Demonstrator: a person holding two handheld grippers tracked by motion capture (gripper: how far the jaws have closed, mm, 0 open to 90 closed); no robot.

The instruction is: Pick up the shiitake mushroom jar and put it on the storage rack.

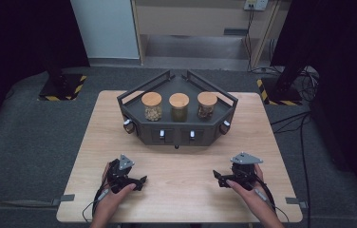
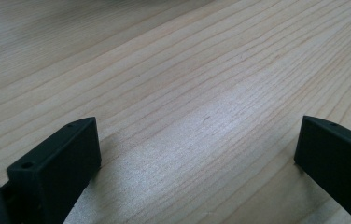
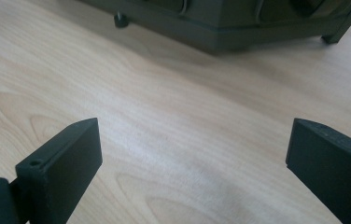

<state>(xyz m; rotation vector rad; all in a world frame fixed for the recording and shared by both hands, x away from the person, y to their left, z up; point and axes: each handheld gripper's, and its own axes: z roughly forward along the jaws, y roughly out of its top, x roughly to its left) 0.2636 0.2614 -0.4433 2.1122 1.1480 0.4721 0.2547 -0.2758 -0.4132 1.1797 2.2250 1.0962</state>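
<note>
A dark angular rack (image 1: 134, 105) stands at the far middle of the wooden table (image 1: 181, 161). On it are three glass jars with wooden lids: a left jar (image 1: 151, 106), a middle jar (image 1: 179, 107) and a right jar (image 1: 207, 105). My left gripper (image 1: 141, 181) rests low over the table near the front left, open, with bare wood between its jaws (image 2: 197, 135). My right gripper (image 1: 217, 177) sits near the front right, open too, nothing between its jaws (image 3: 192, 140). The rack's base (image 3: 220, 28) shows ahead of it.
The rack front carries small knobs and switches (image 1: 162, 134). Cables trail from both grippers off the front edge. Dark stands with striped bases (image 1: 62, 85) flank the table on the grey floor.
</note>
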